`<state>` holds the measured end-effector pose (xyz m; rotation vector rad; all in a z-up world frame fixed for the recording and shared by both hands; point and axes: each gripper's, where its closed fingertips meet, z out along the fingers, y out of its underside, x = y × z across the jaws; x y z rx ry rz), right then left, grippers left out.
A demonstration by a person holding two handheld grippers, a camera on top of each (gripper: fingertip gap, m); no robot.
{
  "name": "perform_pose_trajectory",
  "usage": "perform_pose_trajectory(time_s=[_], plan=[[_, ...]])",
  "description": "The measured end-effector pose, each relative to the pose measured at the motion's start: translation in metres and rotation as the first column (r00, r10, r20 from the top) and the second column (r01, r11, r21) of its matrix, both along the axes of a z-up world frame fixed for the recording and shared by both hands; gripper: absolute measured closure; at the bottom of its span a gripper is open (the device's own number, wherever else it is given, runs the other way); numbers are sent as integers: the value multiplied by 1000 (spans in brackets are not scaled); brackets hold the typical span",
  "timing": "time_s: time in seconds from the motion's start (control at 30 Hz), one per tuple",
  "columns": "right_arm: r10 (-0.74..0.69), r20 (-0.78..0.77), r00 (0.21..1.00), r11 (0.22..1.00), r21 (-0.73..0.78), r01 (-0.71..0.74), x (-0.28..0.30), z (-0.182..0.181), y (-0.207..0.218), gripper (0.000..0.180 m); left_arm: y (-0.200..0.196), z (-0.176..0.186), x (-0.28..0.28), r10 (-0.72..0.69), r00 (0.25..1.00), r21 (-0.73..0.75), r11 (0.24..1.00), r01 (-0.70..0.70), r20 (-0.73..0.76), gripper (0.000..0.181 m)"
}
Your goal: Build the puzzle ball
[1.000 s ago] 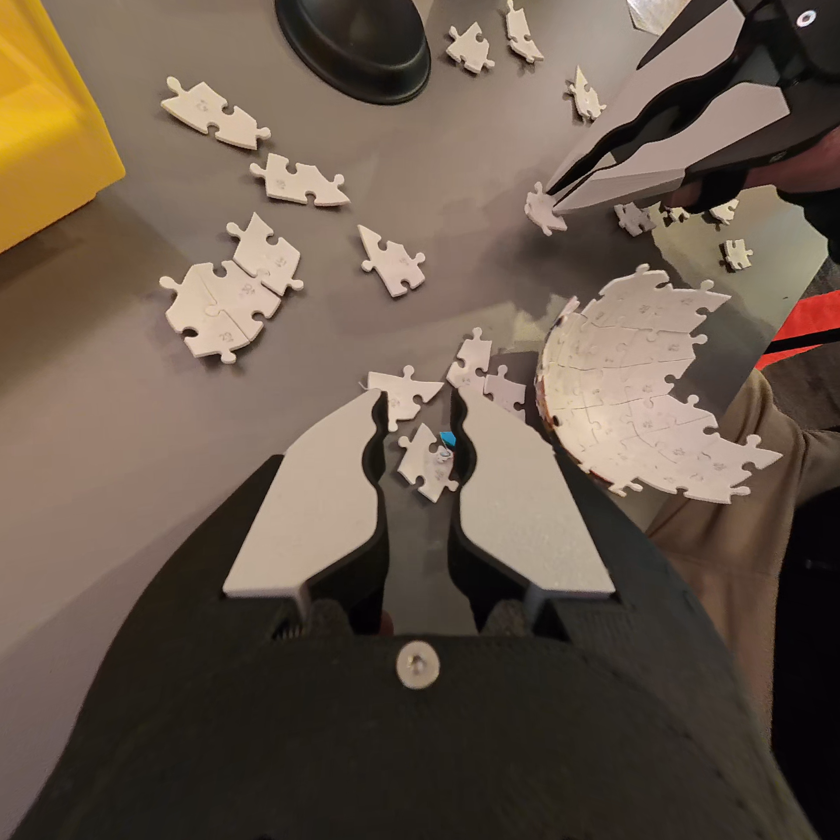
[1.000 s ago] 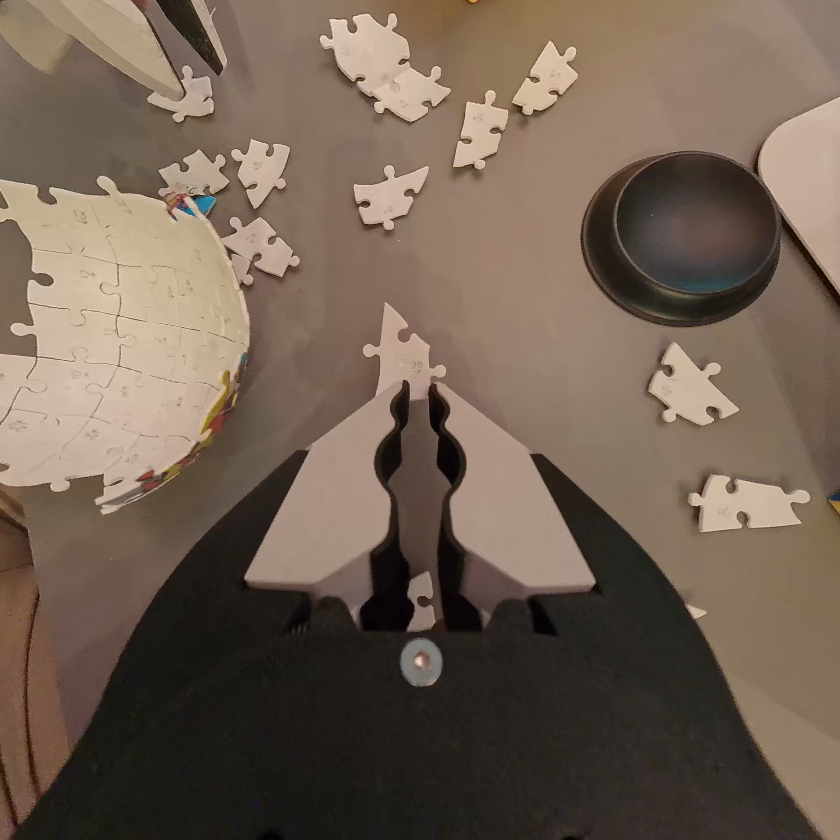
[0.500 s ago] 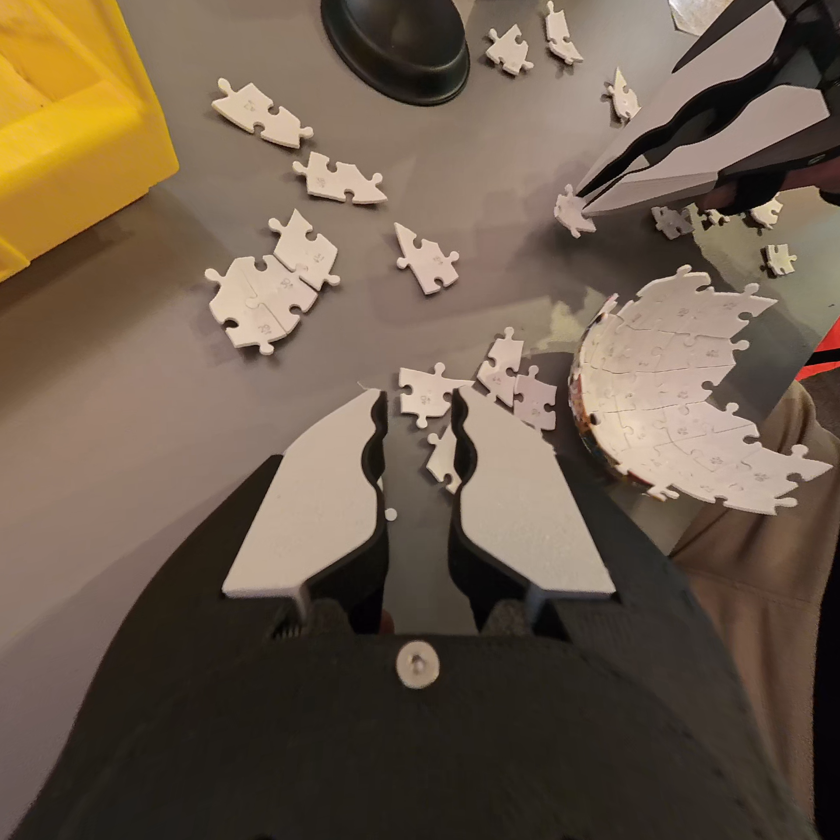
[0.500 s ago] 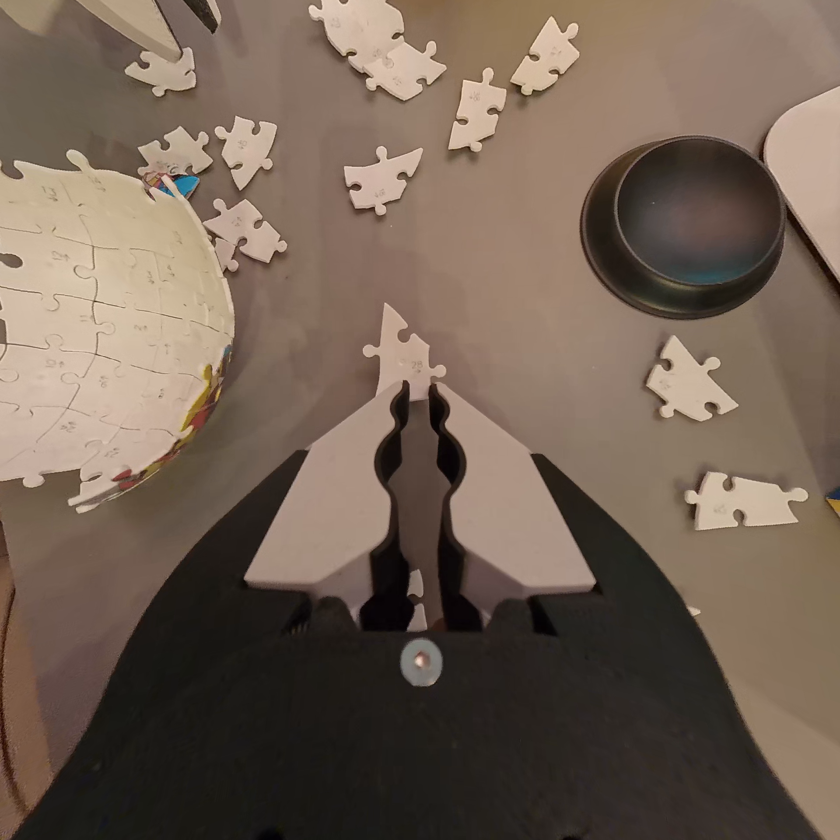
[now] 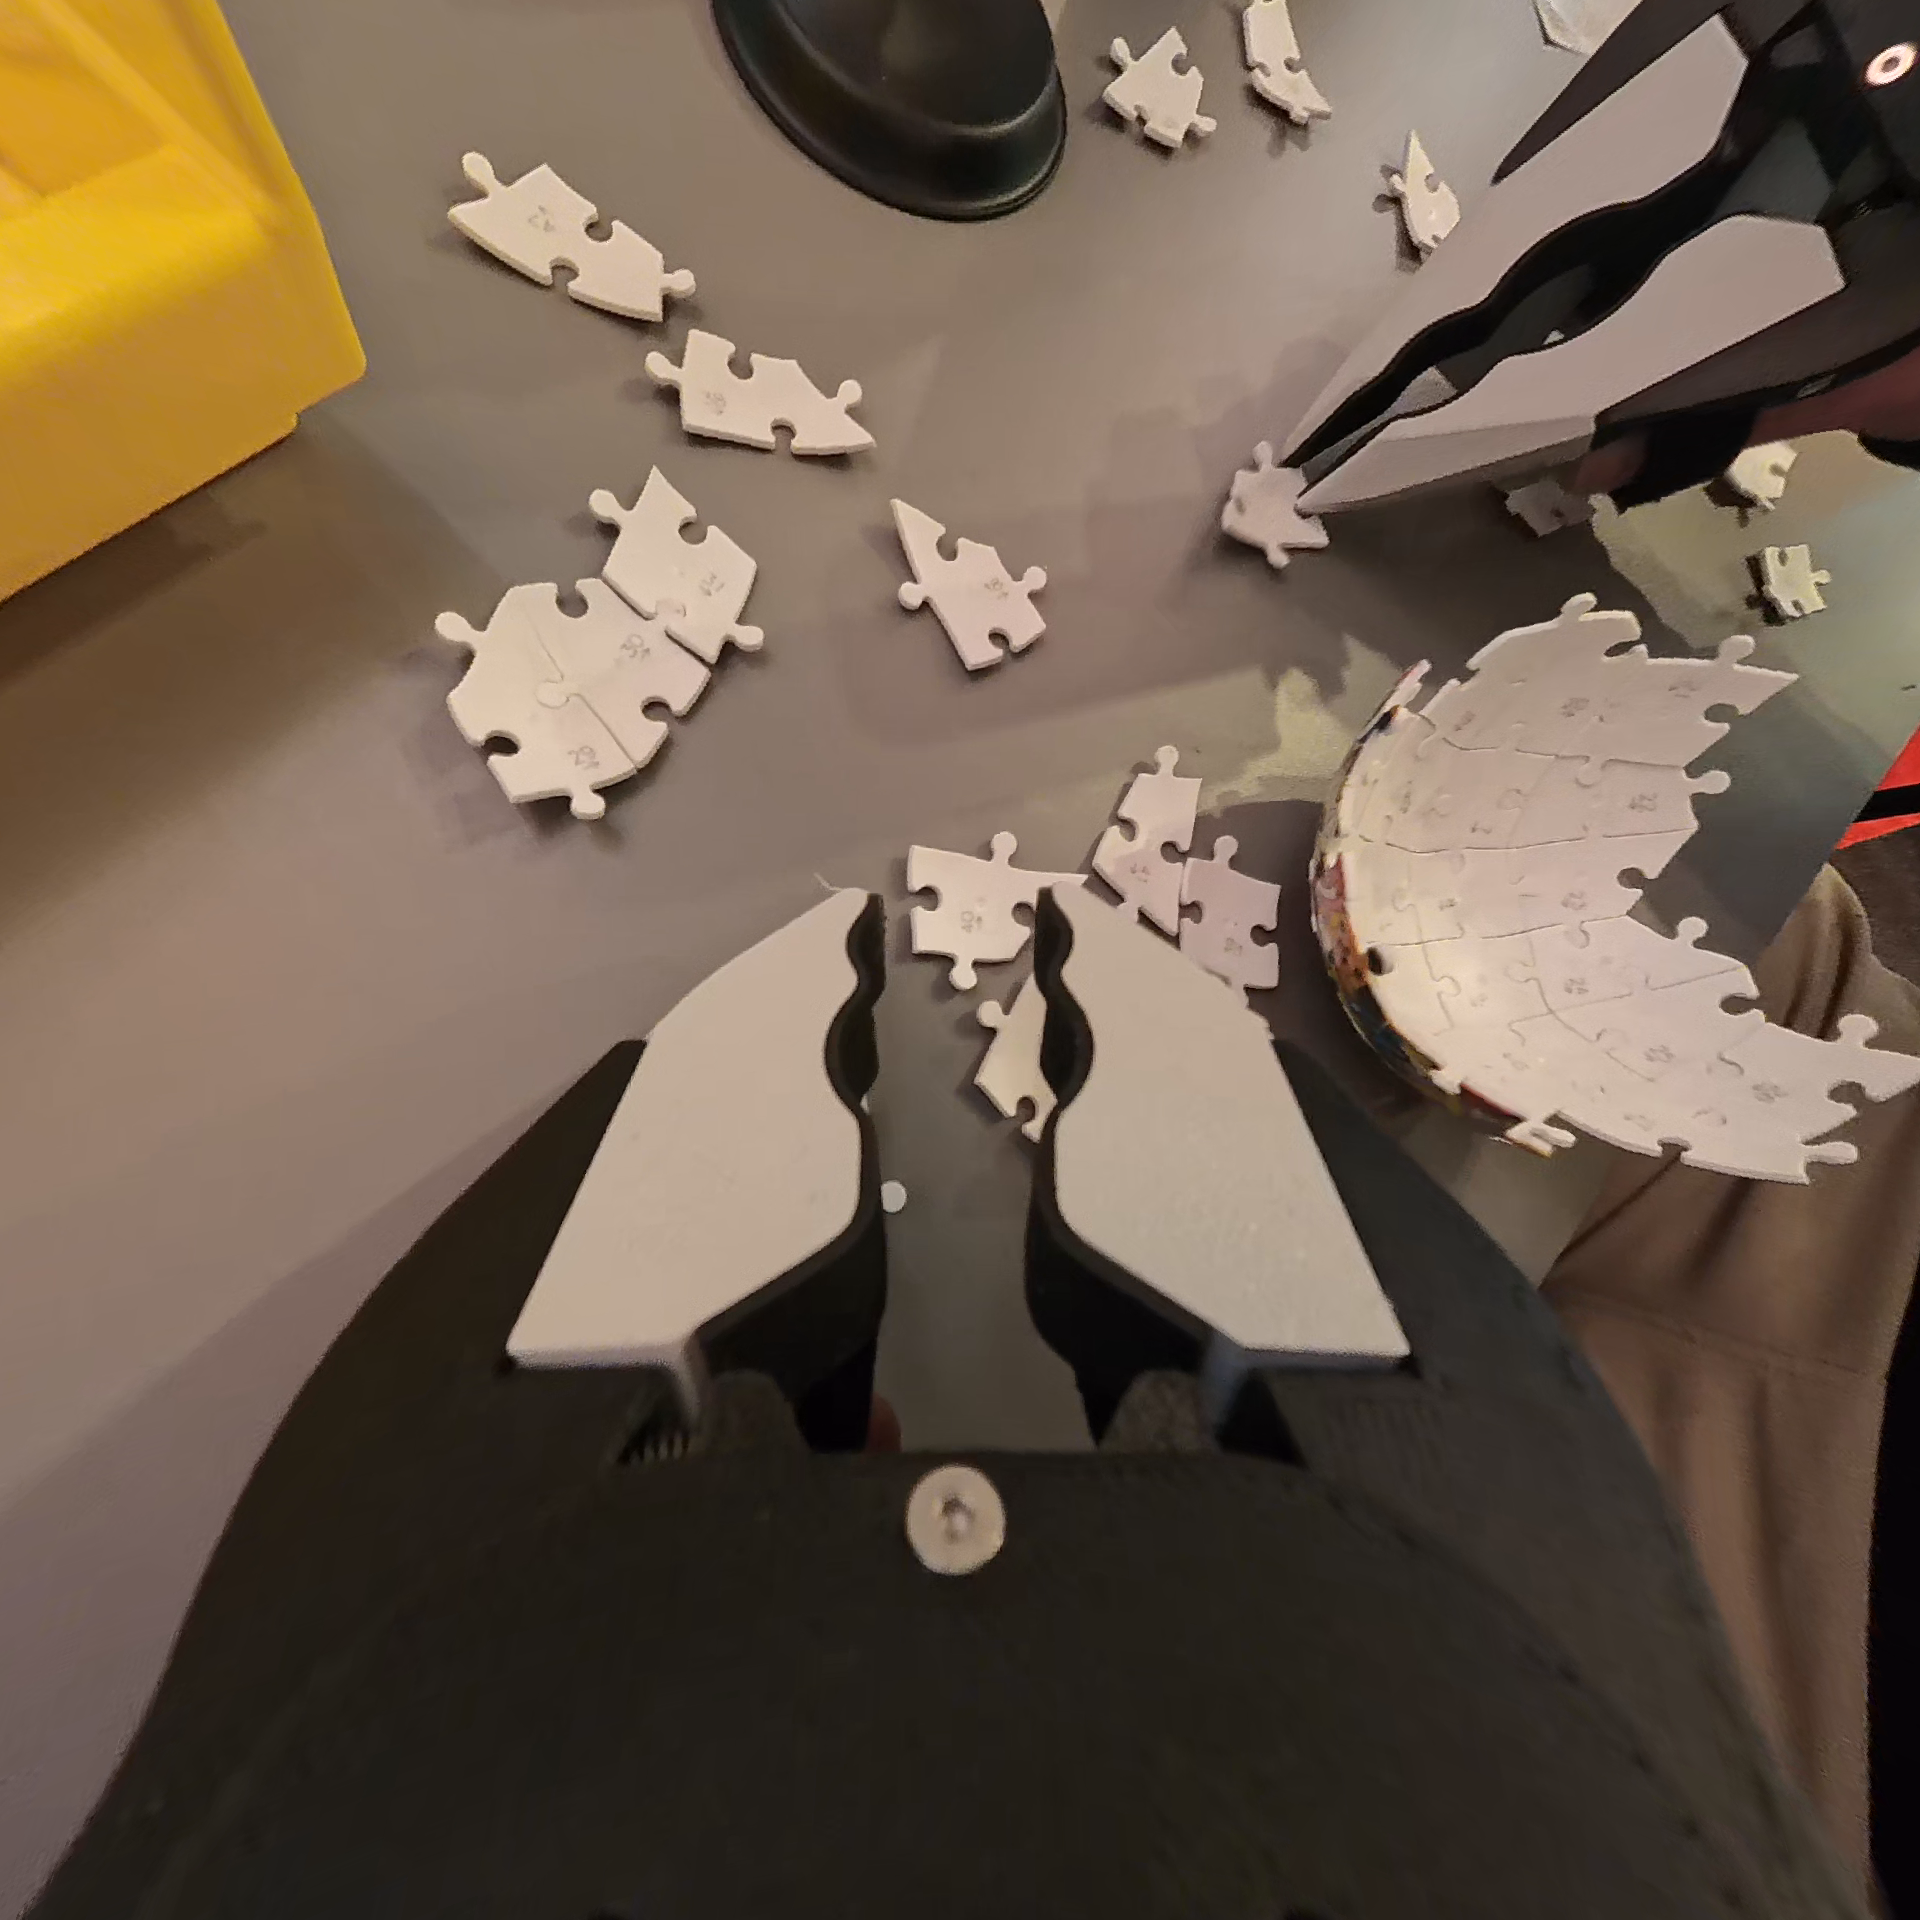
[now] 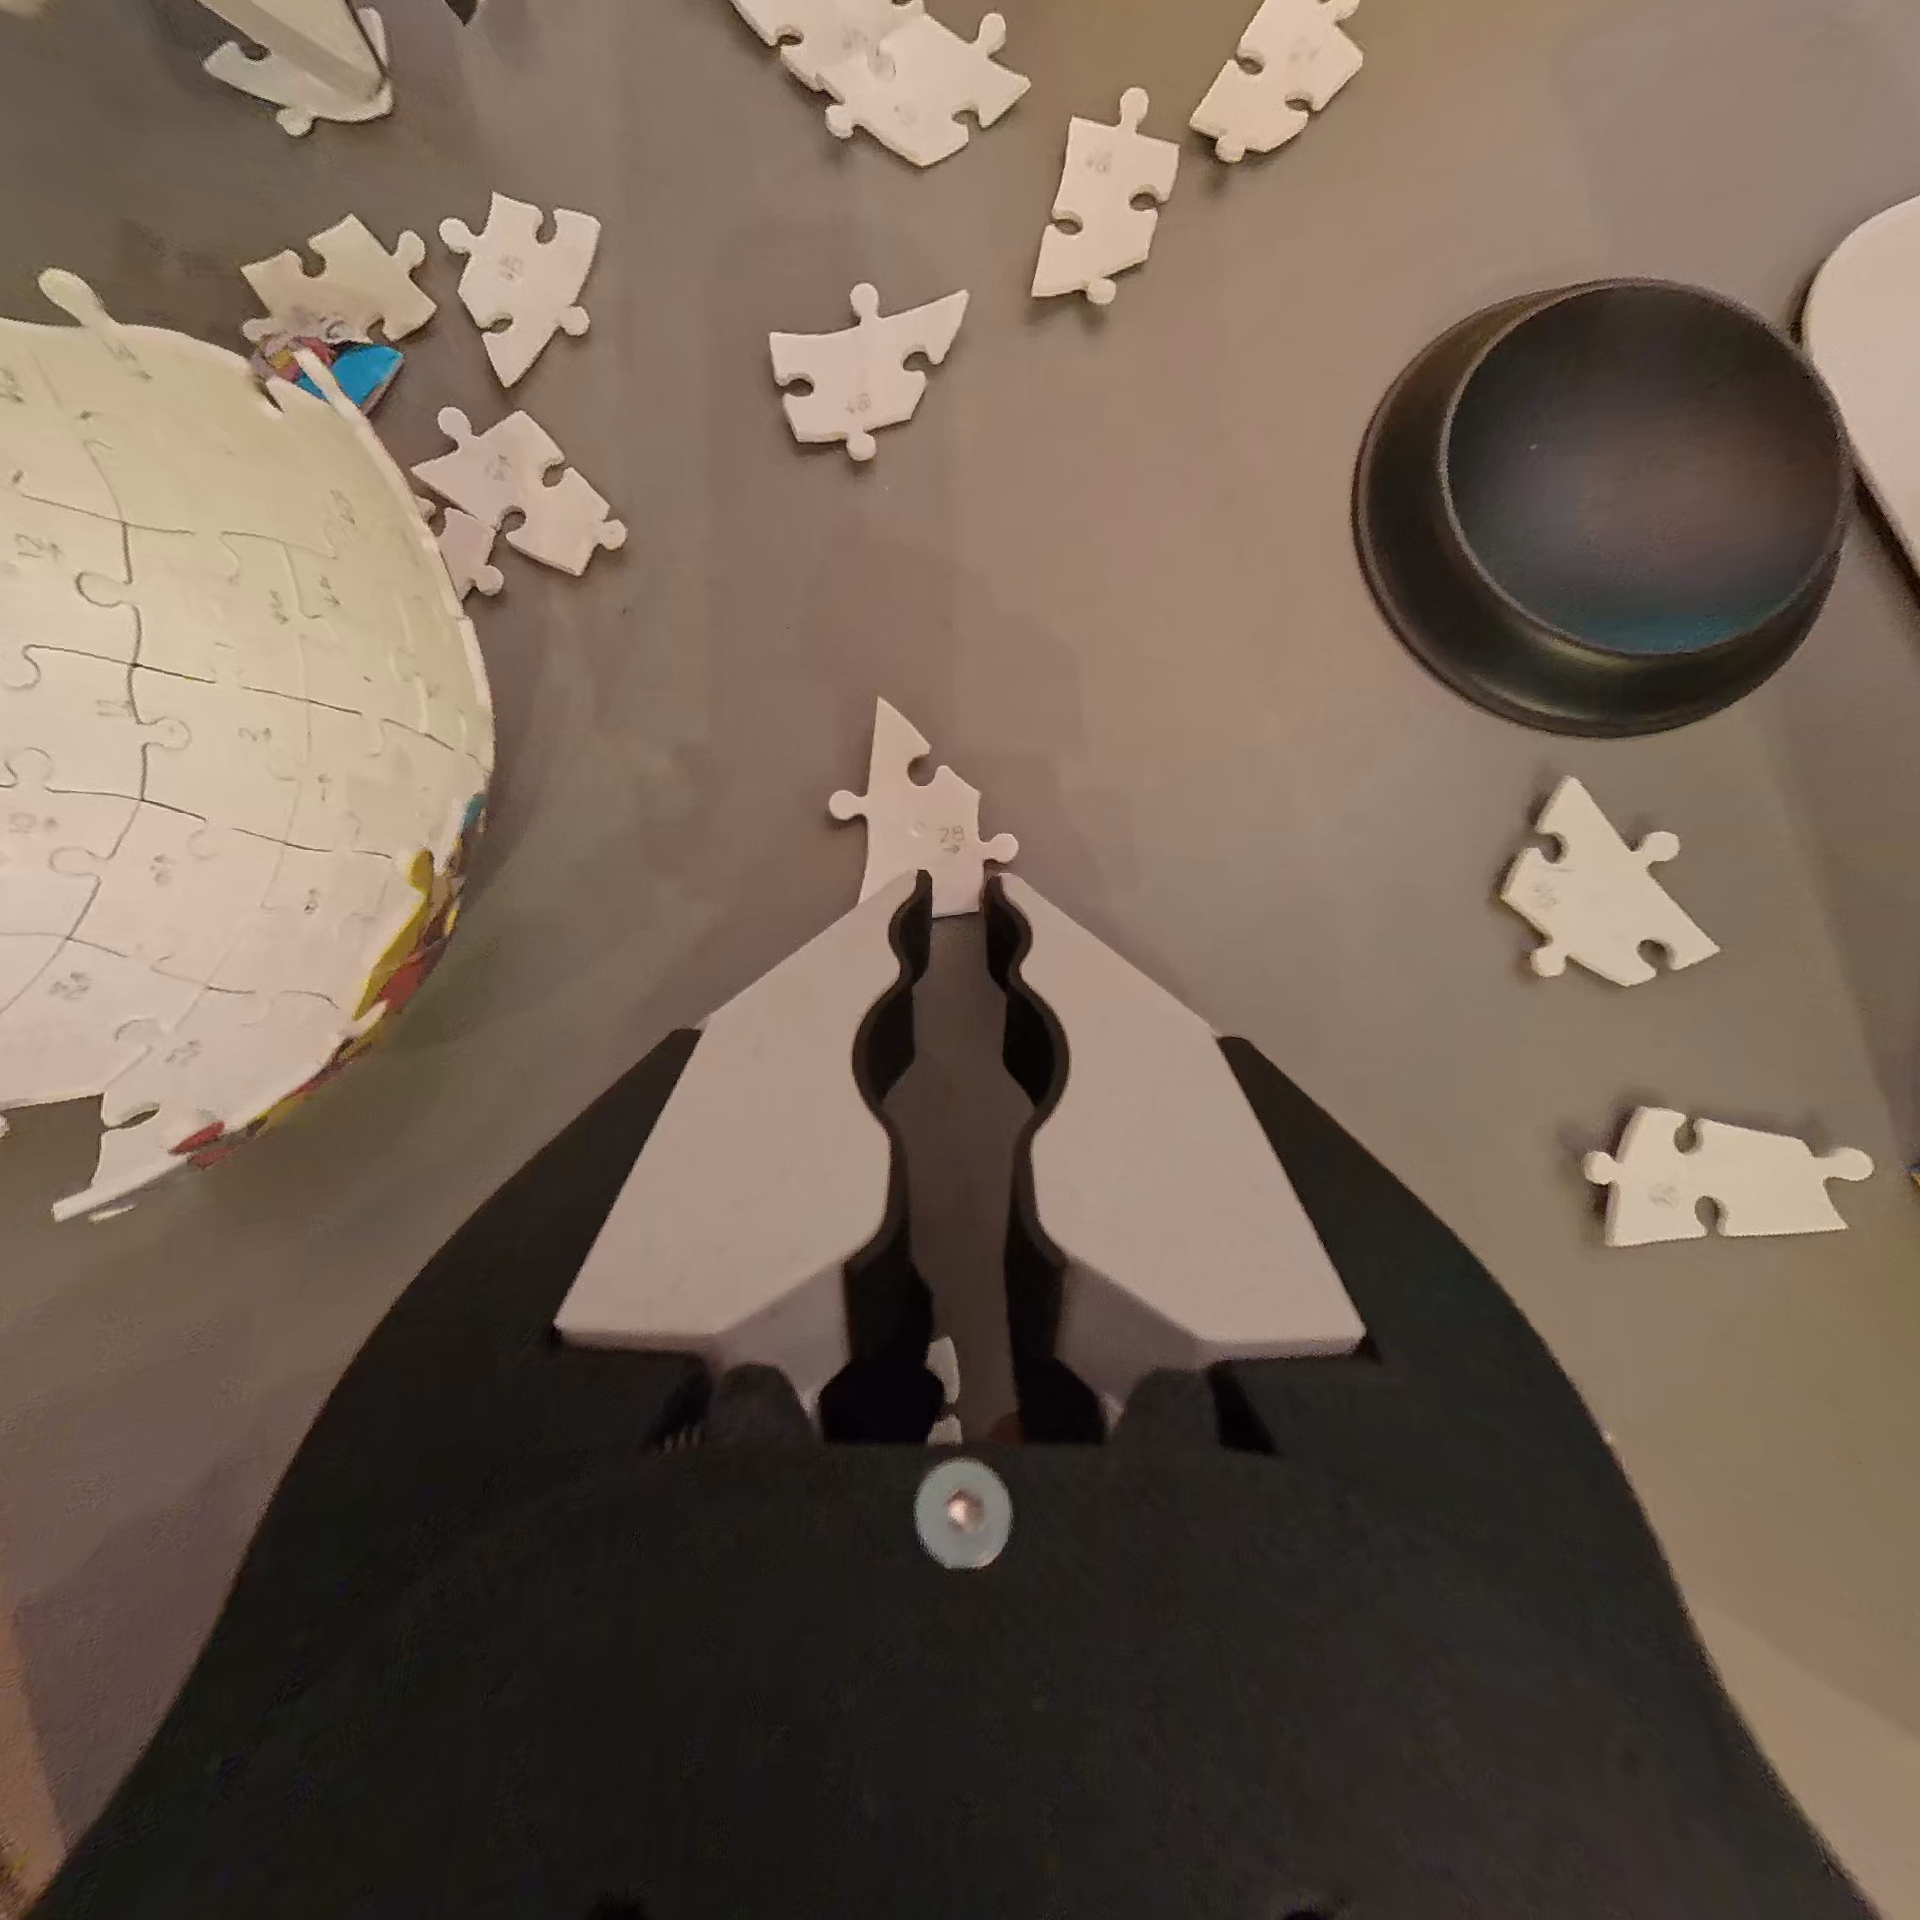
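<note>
In the left wrist view, the left gripper (image 5: 958, 914) hangs above the grey matte table (image 5: 260, 935) with its grey fingers (image 5: 727, 1122) apart and nothing between them. A flat white cardboard puzzle piece (image 5: 971, 909) lies on the table just past the tips at 12 o'clock. The half-built white puzzle ball shell (image 5: 1558, 894), open like a bowl with coloured print on its outside, sits at 3 o'clock near the table edge. A joined cluster of white pieces (image 5: 582, 686) lies at 10 o'clock, a black round dish (image 5: 914, 114) at 12 o'clock and a yellow plastic bin (image 5: 125, 291) at 10 o'clock, far out. The right gripper (image 5: 1299, 488) reaches in at 1 o'clock, its tips pinching a small white pointed piece (image 5: 1262, 514)

In the right wrist view, the right gripper (image 6: 954, 883) has its fingers nearly together, clamped on that pointed piece (image 6: 920, 810), which sticks out toward 12 o'clock. The shell (image 6: 208, 748) fills 9 o'clock, the dish (image 6: 1610, 499) sits at 2 o'clock
</note>
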<state>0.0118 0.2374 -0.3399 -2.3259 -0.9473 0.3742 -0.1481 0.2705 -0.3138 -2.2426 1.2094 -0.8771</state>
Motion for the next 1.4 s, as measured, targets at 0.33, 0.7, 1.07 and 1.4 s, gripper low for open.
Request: perform_pose_trajectory(time_s=[0.33,0.7,1.07,1.4], plan=[[56,-8,998,997,55,-55,-38,28,29,156,12,-2,18,-10,1000,75,997,10,1,155],[198,53,979,980,-8,-198,-80,-1,51,174,23,-16,57,-114,984,198,970,139,-136,162],[218,27,976,976,10,-218,-76,5,47,176,27,-14,53,-89,991,161,981,104,-95,163],[338,179,924,888,263,-376,-64,81,33,176,7,45,73,-53,918,-151,981,121,393,149]])
